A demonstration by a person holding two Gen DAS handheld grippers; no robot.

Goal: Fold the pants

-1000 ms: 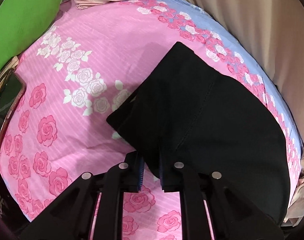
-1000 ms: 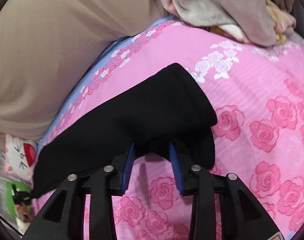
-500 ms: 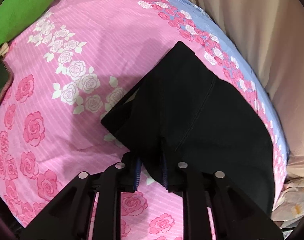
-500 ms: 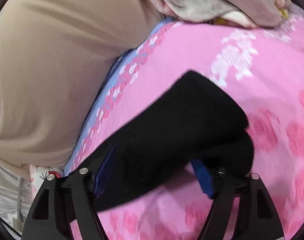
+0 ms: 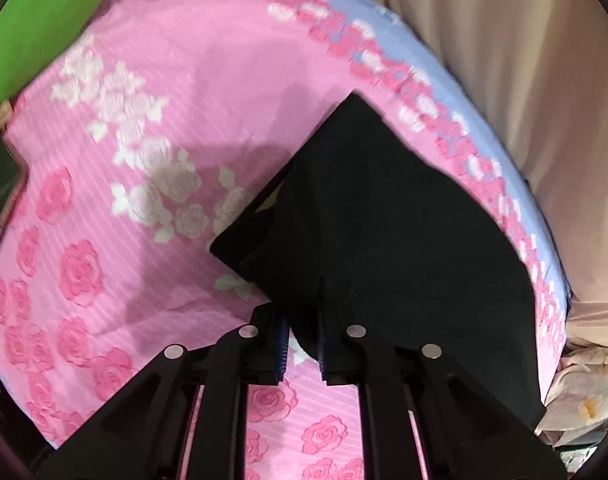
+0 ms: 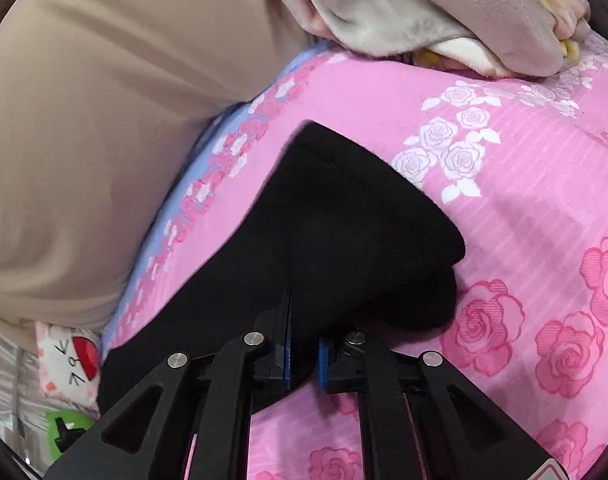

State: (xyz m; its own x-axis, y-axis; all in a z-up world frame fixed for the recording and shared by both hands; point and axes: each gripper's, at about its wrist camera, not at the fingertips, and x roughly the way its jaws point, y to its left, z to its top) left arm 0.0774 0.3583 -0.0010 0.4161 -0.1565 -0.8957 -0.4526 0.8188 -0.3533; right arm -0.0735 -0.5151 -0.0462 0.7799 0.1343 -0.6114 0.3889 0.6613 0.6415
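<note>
The black pants (image 5: 384, 232) lie folded on the bed's pink rose-print sheet (image 5: 152, 128), close to the sheet's blue-banded edge beside a beige curtain (image 6: 84, 120). The left hand-held gripper (image 5: 302, 344) is clamped on the near edge of the pants, cloth pinched between its blue pads. The right hand-held gripper (image 6: 304, 354) has just been closing, and its jaws now pinch the near edge of the pants at the rounded, folded end. A grey blanket (image 6: 424, 8) lies at the sheet's far edge, and a green cushion (image 5: 44, 20) at its far left corner.
</note>
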